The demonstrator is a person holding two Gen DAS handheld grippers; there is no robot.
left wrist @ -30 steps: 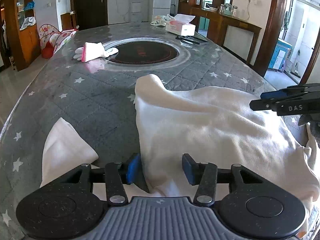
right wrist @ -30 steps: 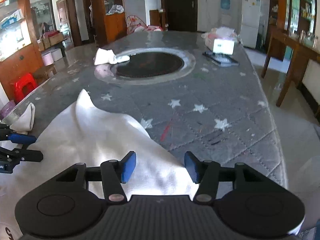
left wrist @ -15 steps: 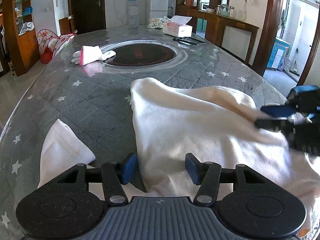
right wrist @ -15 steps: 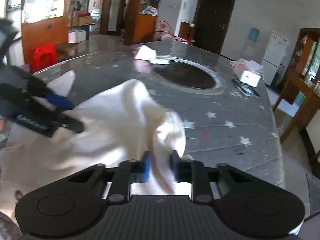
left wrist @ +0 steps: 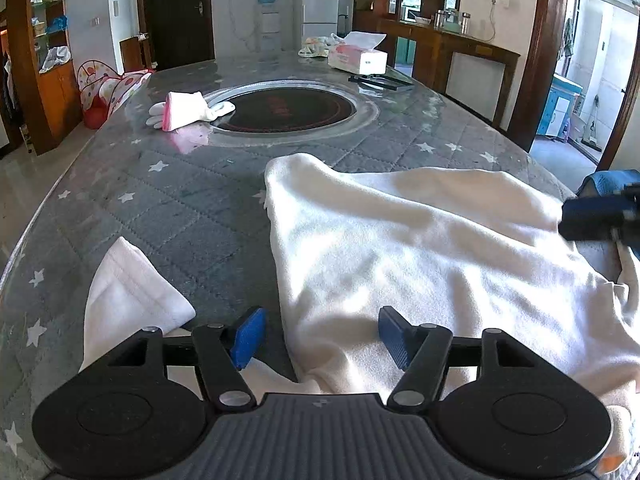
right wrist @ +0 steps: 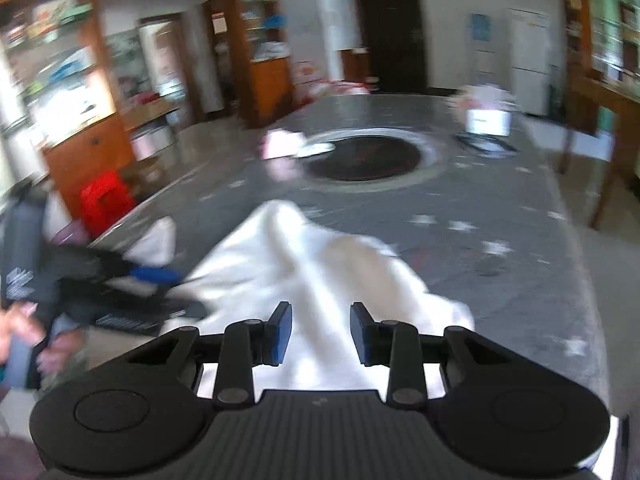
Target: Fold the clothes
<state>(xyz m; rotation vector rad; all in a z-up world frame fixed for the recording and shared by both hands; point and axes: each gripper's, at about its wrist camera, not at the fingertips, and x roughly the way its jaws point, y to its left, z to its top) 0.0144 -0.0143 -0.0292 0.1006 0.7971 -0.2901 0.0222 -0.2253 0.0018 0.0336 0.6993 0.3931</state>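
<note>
A white garment (left wrist: 420, 256) lies spread and rumpled on the grey star-patterned table cover (left wrist: 160, 208). Its folded left edge runs down between the fingers of my left gripper (left wrist: 320, 336), which is open and low over the near edge. A white sleeve (left wrist: 128, 288) sticks out at the left. My right gripper (left wrist: 600, 220) shows at the right edge, over the garment's right side. The right wrist view is blurred by motion: my right gripper (right wrist: 320, 336) is open above the garment (right wrist: 320, 256), and my left gripper (right wrist: 152, 276) is at the left.
Pink and white gloves (left wrist: 188, 110) lie beside a round black cooktop (left wrist: 286, 110) set into the table. A tissue box (left wrist: 358, 58) and a dark flat tray (left wrist: 380, 80) sit at the far end. A person's hand (right wrist: 16, 328) holds the left gripper. A red stool (right wrist: 106, 200) stands off the table's left.
My right gripper was shut on a fold of the garment half a second ago; it is now open and has swung back to the right. The left gripper has hardly moved.
</note>
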